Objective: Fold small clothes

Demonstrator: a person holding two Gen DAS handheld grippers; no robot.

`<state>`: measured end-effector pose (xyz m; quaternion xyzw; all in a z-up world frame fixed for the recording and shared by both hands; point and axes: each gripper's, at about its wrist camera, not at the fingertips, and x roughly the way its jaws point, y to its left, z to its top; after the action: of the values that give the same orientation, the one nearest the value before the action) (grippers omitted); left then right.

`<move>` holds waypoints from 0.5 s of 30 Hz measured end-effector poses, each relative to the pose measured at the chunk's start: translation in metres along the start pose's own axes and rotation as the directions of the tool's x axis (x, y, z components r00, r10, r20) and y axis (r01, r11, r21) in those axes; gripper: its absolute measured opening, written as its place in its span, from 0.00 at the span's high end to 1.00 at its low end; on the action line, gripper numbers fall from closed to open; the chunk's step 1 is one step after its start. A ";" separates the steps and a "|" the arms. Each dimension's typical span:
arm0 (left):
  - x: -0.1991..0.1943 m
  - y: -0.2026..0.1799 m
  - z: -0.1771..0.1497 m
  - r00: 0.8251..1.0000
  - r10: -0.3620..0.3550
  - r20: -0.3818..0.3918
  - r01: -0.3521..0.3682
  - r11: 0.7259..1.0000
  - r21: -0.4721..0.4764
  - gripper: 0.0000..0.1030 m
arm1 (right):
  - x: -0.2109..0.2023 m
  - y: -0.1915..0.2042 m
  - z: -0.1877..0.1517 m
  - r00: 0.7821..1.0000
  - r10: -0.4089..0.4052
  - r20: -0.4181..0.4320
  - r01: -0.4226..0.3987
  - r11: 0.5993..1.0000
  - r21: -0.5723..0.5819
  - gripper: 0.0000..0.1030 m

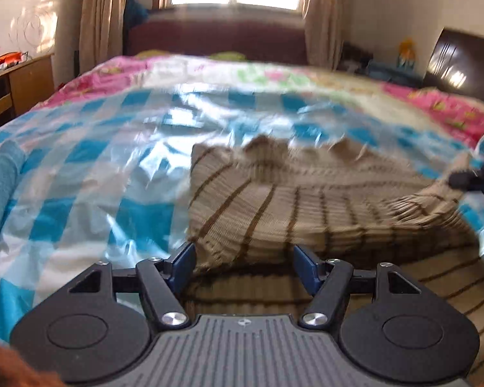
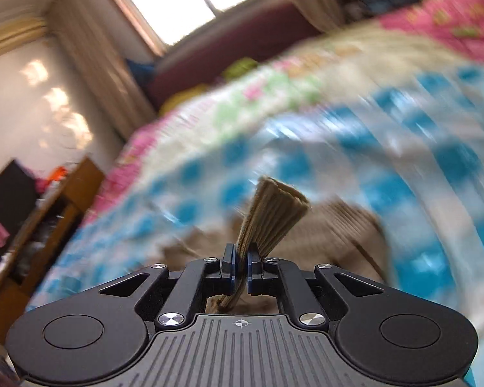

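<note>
On a bed covered with blue-checked plastic, a tan striped knit garment lies half folded. Right gripper pinches a bunched edge of it between closed jaws, while left gripper, jaws spread, hovers over its near fold.

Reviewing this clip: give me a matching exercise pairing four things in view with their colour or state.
Things:
1. left gripper
2. right gripper
3. sweater
4. plastic sheet

States:
A. blue-and-white checks, shiny
B. shut on a bunched strip of knit
C. tan with brown stripes
D. open, nothing pinched

Pairs: 1-D, 2-B, 3-C, 4-A
</note>
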<state>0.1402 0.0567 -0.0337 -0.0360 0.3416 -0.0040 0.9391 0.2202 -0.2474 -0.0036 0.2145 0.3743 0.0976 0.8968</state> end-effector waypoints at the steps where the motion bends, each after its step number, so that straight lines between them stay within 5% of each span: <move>1: 0.003 0.001 -0.001 1.000 0.010 -0.018 -0.010 1.000 -0.004 0.33 | 0.007 -0.010 -0.007 1.000 -0.015 -0.023 0.016 1.000 0.023 0.94; 11: -0.016 0.002 0.009 1.000 -0.003 0.004 0.003 1.000 -0.008 0.33 | 0.009 -0.033 -0.014 1.000 0.017 -0.018 -0.015 0.996 0.085 0.86; 15: -0.017 0.002 0.020 0.999 -0.008 0.052 0.009 1.000 -0.030 0.32 | 0.007 -0.035 -0.008 0.998 -0.056 -0.004 0.056 0.998 0.039 0.86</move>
<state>0.1396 0.0606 -0.0073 -0.0515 0.3171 -0.0019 0.9470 0.2200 -0.2731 -0.0294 0.2215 0.3835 0.0653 0.8942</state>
